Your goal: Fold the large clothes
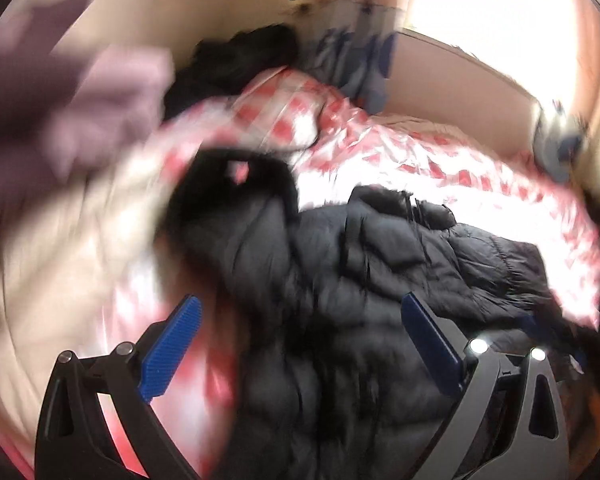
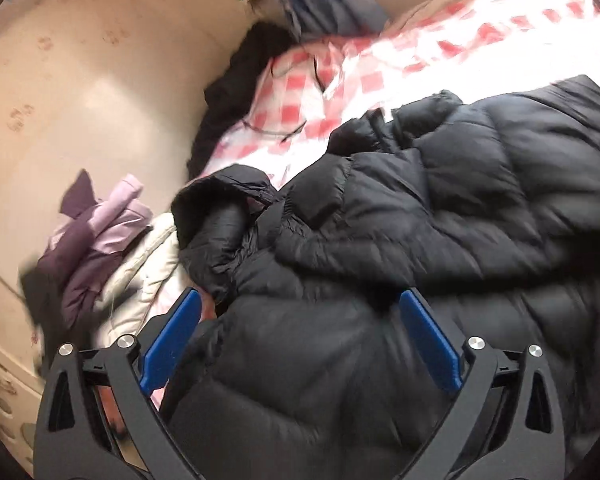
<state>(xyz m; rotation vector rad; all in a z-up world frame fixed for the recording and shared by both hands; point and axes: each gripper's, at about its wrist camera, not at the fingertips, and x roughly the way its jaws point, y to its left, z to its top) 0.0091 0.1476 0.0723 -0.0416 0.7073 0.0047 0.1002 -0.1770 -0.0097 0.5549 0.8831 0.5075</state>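
A black quilted puffer jacket (image 2: 440,208) lies crumpled across the bed, on a red-and-white checked cover (image 2: 300,108). Its shiny padded panels are bunched and overlapping; what looks like a sleeve or hood end (image 2: 220,216) curls up at its left edge in the right wrist view. No neat edges or flat layers show, so the fold appears, at a guess, to be at an early stage: the jacket still needs spreading flat, its sleeves brought in and the body doubled over.

The right gripper (image 2: 300,344), with blue ribbed pads (image 2: 428,344) on black arms, stands spread wide above the jacket's padding with nothing pinched. The left gripper (image 1: 300,348) is likewise spread, its pads (image 1: 172,344) apart over the same dark jacket (image 1: 340,280), clamping nothing; that view is heavily blurred.

Left of the jacket sits a heap of other garments: a cream quilted coat (image 2: 140,276) and a mauve-and-purple jacket (image 2: 96,240), seemingly awaiting their turn. Farther back, a dark garment (image 2: 240,80) rests against the beige wall (image 2: 100,80), and a blue-and-white patterned cloth (image 1: 356,60) hangs near the bright window.

No brand, label or legible writing shows in either view.
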